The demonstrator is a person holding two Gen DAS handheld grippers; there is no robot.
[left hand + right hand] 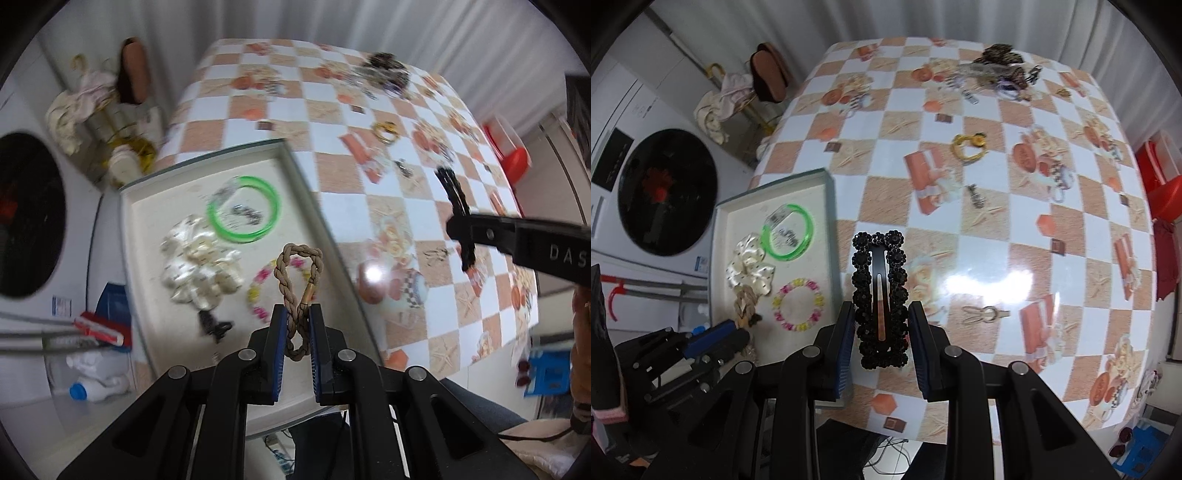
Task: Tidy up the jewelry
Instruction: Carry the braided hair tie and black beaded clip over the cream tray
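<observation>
The left gripper [297,325] is clenched on a tan braided rope bracelet [298,273] with a small gold clasp, its loop standing out beyond the fingertips above the near right part of a shallow white tray [147,184]. The tray sits at the near left corner of the table [332,177], which is covered with an orange-and-white checked cloth. Inside the tray lie a green bangle [243,208] toward its far edge, a cream spotted scrunchie [199,262] near the middle, a pink-and-yellow beaded bracelet [798,304] toward the near right, and a small dark clip [214,326] by the near edge. The right gripper [881,325] grasps a long black beaded hair clip [879,295] between its blue-padded fingers, holding it above the table just beside the tray's right edge. Further out on the cloth, a yellow ring-shaped piece [967,147] lies near the middle, a small dark charm [977,197] sits closer in from it, and a tangled heap of jewelry [993,70] rests by the far edge. A thin bunny-shaped hairpin [982,314] lies near the right gripper, toward the near edge.
</observation>
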